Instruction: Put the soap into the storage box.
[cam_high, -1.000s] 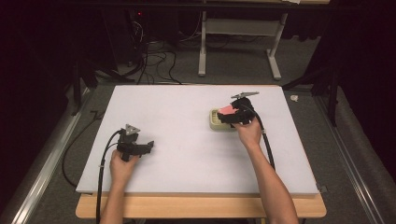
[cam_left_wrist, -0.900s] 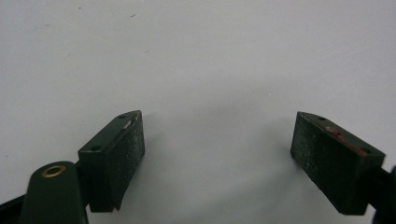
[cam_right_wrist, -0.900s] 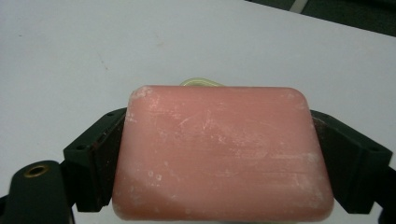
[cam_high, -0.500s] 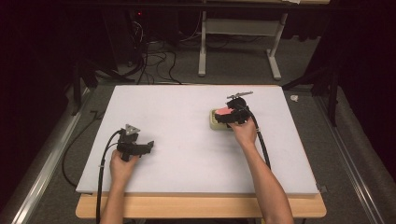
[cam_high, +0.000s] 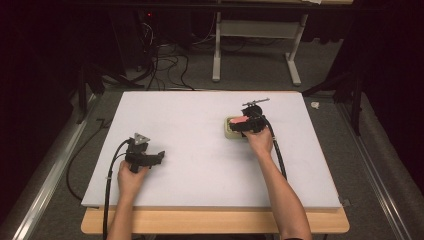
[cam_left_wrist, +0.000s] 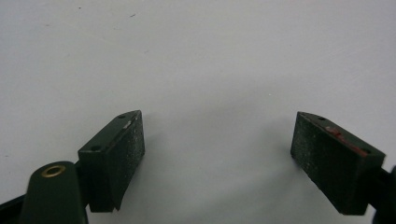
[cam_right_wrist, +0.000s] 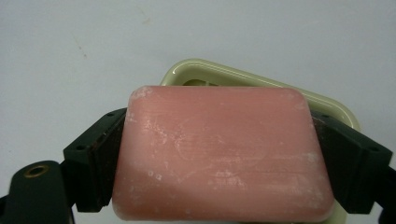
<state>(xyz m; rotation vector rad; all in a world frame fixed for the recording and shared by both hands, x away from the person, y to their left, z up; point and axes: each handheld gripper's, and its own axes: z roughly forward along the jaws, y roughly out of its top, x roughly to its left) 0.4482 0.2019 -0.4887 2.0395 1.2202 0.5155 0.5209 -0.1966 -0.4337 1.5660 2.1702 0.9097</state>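
A pink bar of soap (cam_right_wrist: 222, 154) is clamped between the jaws of my right gripper (cam_right_wrist: 224, 161), which is shut on it just above a pale green soap dish (cam_right_wrist: 205, 74). In the high view the right gripper (cam_high: 245, 125) sits over that dish (cam_high: 230, 130) at the table's right centre, with a sliver of the pink soap (cam_high: 238, 120) showing. My left gripper (cam_high: 156, 156) rests near the front left of the white table (cam_high: 200, 120), held by a hand. Its jaws (cam_left_wrist: 217, 154) stand wide open over bare white surface.
The white board lies on a wooden table whose front edge (cam_high: 215, 222) shows below it. Cables trail from both grippers toward the person. Behind the table are a desk frame (cam_high: 255, 45) and tangled cables (cam_high: 160, 65) on the floor.
The right gripper with the soap has shifted slightly left and toward the person over the dish. The left gripper has stayed put.
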